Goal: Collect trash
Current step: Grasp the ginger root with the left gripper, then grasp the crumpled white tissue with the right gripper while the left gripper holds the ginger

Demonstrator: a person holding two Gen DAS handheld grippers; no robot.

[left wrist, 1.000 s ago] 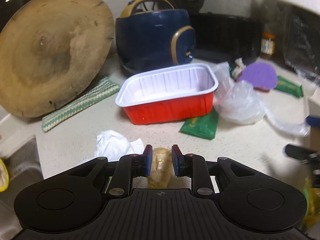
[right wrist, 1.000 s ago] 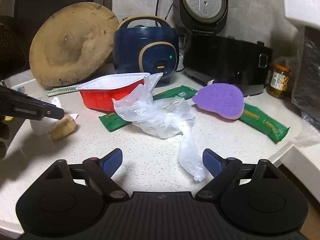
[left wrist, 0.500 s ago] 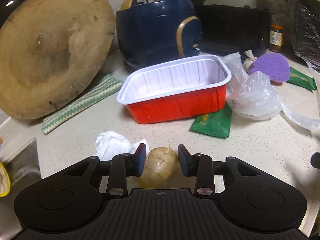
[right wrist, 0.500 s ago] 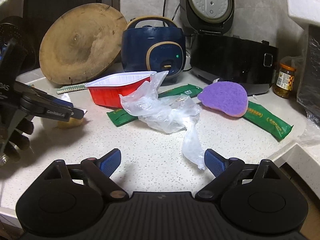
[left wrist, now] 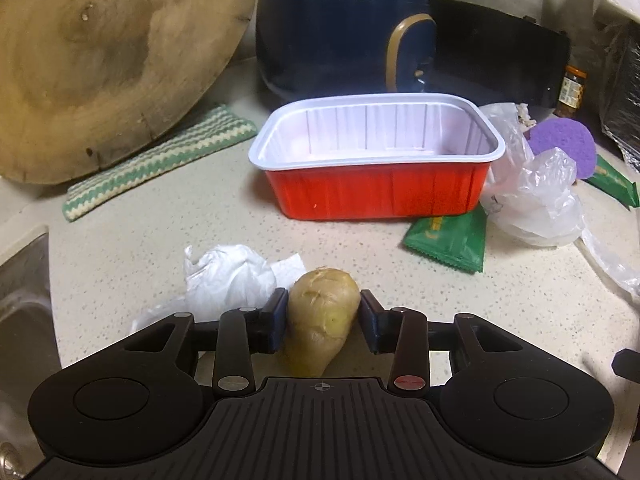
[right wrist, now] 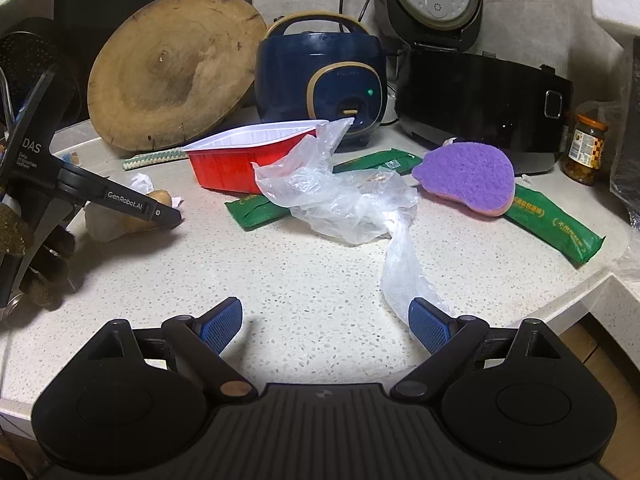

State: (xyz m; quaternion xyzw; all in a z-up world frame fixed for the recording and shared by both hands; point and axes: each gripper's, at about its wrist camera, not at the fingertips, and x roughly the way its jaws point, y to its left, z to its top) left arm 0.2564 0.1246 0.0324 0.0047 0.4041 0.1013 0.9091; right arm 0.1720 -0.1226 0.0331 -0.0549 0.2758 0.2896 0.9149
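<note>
Two tongs over the table: left tongs (left wrist: 323,322), just opened around the potato (left wrist: 322,316), should close squarely on it; right tongs (right wrist: 325,326) released.

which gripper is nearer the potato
Left. The left gripper straddles the potato, jaws just opened around it. The right gripper sits well off across the counter, open beside the clear plastic bag.

The red tray (left wrist: 376,196) hides the green wrapper's (left wrist: 448,236) far end.
</note>
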